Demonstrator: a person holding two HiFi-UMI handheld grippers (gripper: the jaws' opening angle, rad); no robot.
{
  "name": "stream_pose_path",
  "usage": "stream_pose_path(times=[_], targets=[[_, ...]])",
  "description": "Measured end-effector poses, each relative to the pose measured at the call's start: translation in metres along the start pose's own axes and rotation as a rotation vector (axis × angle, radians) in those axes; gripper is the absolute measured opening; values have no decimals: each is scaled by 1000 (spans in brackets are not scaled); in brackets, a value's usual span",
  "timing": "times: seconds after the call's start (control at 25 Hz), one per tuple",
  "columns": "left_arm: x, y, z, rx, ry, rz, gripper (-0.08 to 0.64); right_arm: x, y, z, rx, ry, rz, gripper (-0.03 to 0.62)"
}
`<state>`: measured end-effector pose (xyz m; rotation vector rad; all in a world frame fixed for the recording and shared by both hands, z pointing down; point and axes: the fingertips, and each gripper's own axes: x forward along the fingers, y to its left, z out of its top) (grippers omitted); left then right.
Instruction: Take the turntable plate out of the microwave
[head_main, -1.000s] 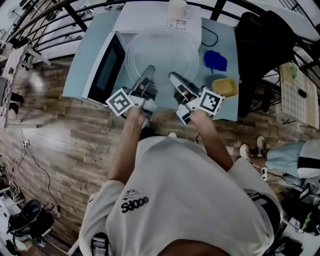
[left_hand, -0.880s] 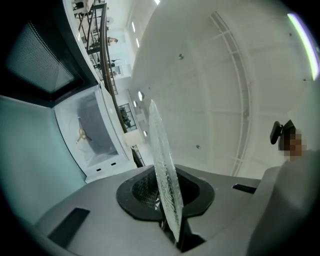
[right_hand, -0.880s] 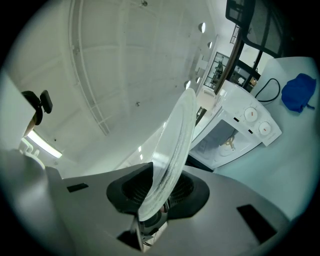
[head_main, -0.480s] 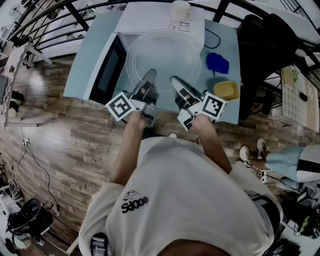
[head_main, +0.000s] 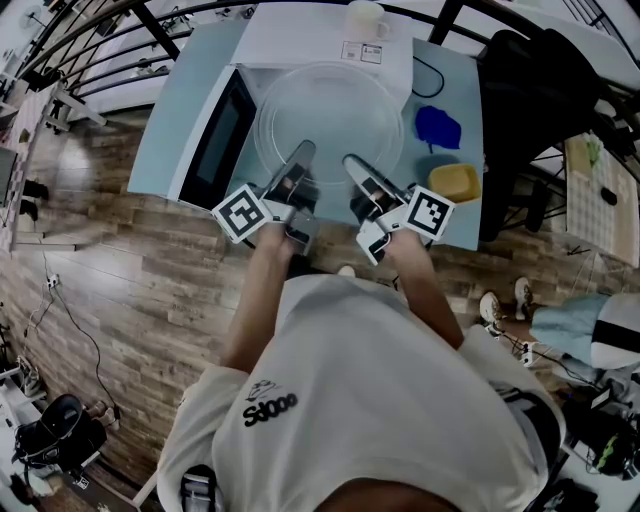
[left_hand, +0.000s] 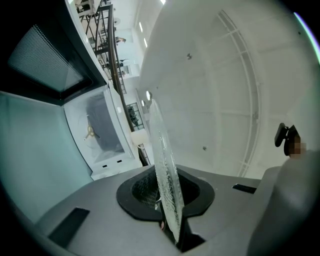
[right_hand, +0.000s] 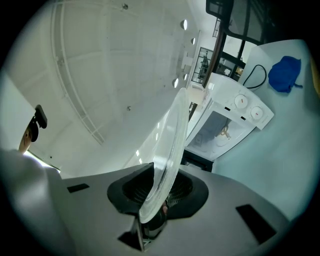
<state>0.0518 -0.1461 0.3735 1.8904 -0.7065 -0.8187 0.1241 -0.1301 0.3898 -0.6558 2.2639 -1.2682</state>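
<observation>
While you stand at its near edge, table (head_main: 450, 90): pale blue-green, across the top of the head view.
Microwave (head_main: 300, 40): white, at the top centre of the head view. Your left gripper view shows its cavity (left_hand: 102, 130) open at centre left; your right gripper view shows it (right_hand: 225, 125) at centre right, with two dials above.
Microwave door (head_main: 215, 140): swung open towards the left of the head view, dark window facing up.
Turntable plate (head_main: 330, 105): clear glass, out of the cavity, held in the air in front of the microwave at the upper centre of the head view. Each gripper view shows it edge-on, rising from the jaws ( (left_hand: 162, 165), (right_hand: 172, 135)).
Left gripper (head_main: 298, 158): you have it clamped narrow on the plate's near rim, left of centre; in its own view (left_hand: 170, 220) the glass edge sits pinched between the pads.
Right gripper (head_main: 357, 165): just beside the left one, on the same near rim. Its jaws have just been closing, and its own view (right_hand: 155, 205) shows them pressed on the plate's edge.
Blue cloth (head_main: 437, 127): on the table, right of the plate.
Yellow object (head_main: 452, 181): on the table just below the cloth, near your right gripper; you cannot tell what it is.
Cup (head_main: 365, 15): pale, on top of the microwave at the top edge.
</observation>
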Motion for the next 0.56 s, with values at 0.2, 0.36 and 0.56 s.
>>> stream_pose_path(times=[0.2, 0.36, 0.56], targets=[[-1, 3, -1, 0, 0, 11, 44, 0, -2, -1, 12, 5, 2, 49], [0, 4, 0, -10, -6, 10, 44, 2, -2, -1, 14, 7, 5, 51], [-2, 7, 1, -20, -11, 19, 44, 2, -5, -3, 13, 11, -4, 49]])
